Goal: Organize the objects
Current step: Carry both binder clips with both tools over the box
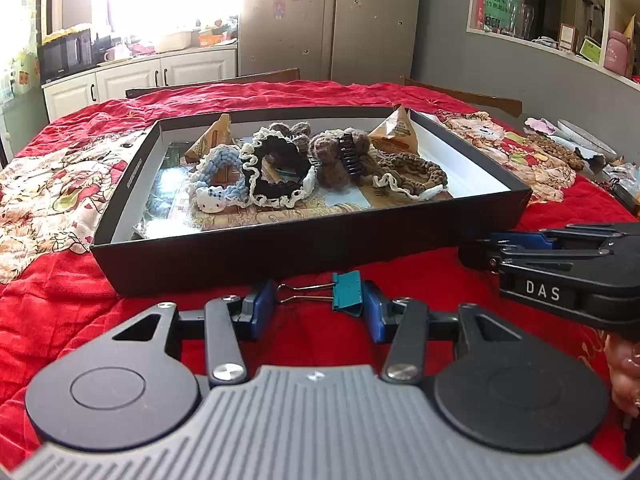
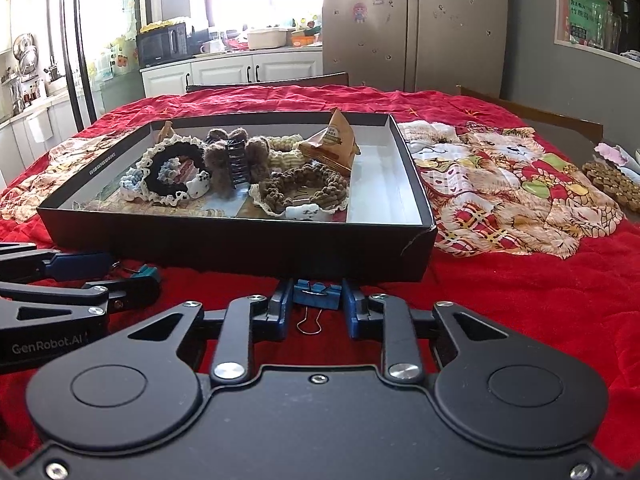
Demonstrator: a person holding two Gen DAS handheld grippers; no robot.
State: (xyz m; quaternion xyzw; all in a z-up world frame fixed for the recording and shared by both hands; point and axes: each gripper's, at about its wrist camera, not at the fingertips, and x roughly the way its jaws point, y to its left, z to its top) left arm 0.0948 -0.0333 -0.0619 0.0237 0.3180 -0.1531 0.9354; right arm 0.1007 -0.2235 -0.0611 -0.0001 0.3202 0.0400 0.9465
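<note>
On the red quilt, just before the black box's front wall (image 1: 280, 254), a teal binder clip (image 1: 347, 292) lies crosswise in my left gripper (image 1: 318, 300). Its wire handles meet the left pad and its body meets the right pad, so the gripper is shut on it. My right gripper (image 2: 316, 300) is shut on a blue binder clip (image 2: 316, 295), whose wire handle points back toward the camera. The box (image 2: 240, 244) holds crocheted scrunchies (image 2: 300, 188), a black hair claw (image 2: 238, 164) and triangular snack packets (image 2: 332, 144). The two grippers sit side by side.
The box's right end (image 2: 380, 184) is bare white floor. A bear-print cloth (image 2: 500, 184) lies right of the box, with a brown beaded mat (image 2: 608, 184) beyond it. Wooden chair backs (image 1: 224, 82) stand behind the table. A person's fingers (image 1: 626, 372) show at the right edge.
</note>
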